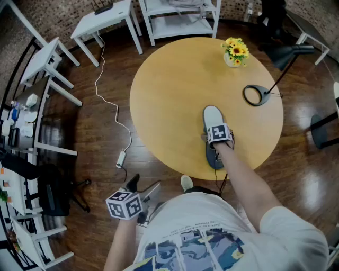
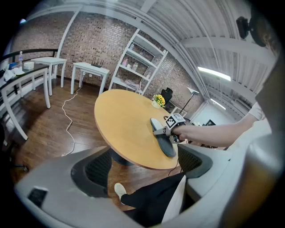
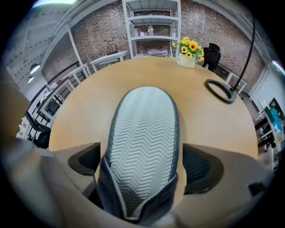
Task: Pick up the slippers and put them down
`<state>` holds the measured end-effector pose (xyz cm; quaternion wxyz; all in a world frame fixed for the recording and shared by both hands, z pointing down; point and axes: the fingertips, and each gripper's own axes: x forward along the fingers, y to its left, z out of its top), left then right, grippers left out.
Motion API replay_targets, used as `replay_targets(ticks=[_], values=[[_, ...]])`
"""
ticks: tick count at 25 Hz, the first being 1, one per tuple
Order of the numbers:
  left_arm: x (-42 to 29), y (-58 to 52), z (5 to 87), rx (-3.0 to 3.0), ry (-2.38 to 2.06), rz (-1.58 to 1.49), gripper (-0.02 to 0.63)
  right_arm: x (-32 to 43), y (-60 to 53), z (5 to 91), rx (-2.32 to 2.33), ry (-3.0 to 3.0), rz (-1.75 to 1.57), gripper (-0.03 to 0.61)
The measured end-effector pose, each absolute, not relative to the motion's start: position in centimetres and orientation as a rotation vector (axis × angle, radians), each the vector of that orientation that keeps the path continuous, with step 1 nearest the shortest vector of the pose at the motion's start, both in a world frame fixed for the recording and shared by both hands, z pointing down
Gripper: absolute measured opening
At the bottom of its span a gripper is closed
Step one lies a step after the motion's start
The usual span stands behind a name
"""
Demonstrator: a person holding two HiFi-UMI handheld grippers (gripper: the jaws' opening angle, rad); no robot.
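One slipper [image 1: 213,117] with a grey zigzag footbed and dark blue edges lies on the round wooden table [image 1: 169,90], near its front edge. My right gripper [image 1: 214,136] is shut on the slipper's near end. In the right gripper view the slipper [image 3: 144,133] fills the gap of the right gripper [image 3: 142,167], and its sides curl up where the pads press. From the left gripper view the slipper [image 2: 163,139] rests flat under the right gripper [image 2: 165,128]. My left gripper [image 1: 142,188] hangs open over the floor at the lower left, and nothing sits inside the left gripper [image 2: 147,167].
A pot of yellow flowers [image 1: 234,52] and a lamp's ring base [image 1: 254,95] stand at the table's far right. White side tables [image 1: 106,18] and a shelf [image 1: 177,16] line the back. A white cable [image 1: 111,100] runs over the wooden floor. The person's shoe [image 1: 186,182] is below the table edge.
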<state>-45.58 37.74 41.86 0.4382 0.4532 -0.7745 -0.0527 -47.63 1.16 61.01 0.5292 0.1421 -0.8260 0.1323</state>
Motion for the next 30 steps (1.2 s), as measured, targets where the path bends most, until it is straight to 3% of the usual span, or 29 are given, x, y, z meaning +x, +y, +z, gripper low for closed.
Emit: replay_targets(ticks=[5, 7, 13, 17, 23, 30], values=[[-45.6, 37.3, 42.1, 1.102, -1.926, -0.159, 0.465, -45.9, 1.4, 61.6, 0.318, -1.977, 0.3, 0.59], [-45.9, 37.4, 42.2, 1.098, -1.923, -0.157, 0.465, -45.3, 2.3, 61.5, 0.274, -1.969, 0.329, 0.503], [-45.3, 38.0, 41.8, 1.133, -1.93, -0.158, 0.465, -44.0, 0.8, 58.1, 0.287, -2.027, 0.169, 0.495], [-41.6, 42.1, 41.6, 1.167, -1.93, -0.153, 0.465, -41.2, 5.6, 52.7, 0.228, -2.115, 0.164, 0.495], [-33.0, 49.1, 42.4, 1.298, -1.866, -0.109, 0.463, -31.7, 12.8, 43.8, 0.27, -2.228, 0.155, 0.495], [-24.8, 45.2, 43.4, 1.53, -1.684, -0.009, 0.463, -15.2, 11.9, 38.2, 0.489, -2.229, 0.229, 0.496]])
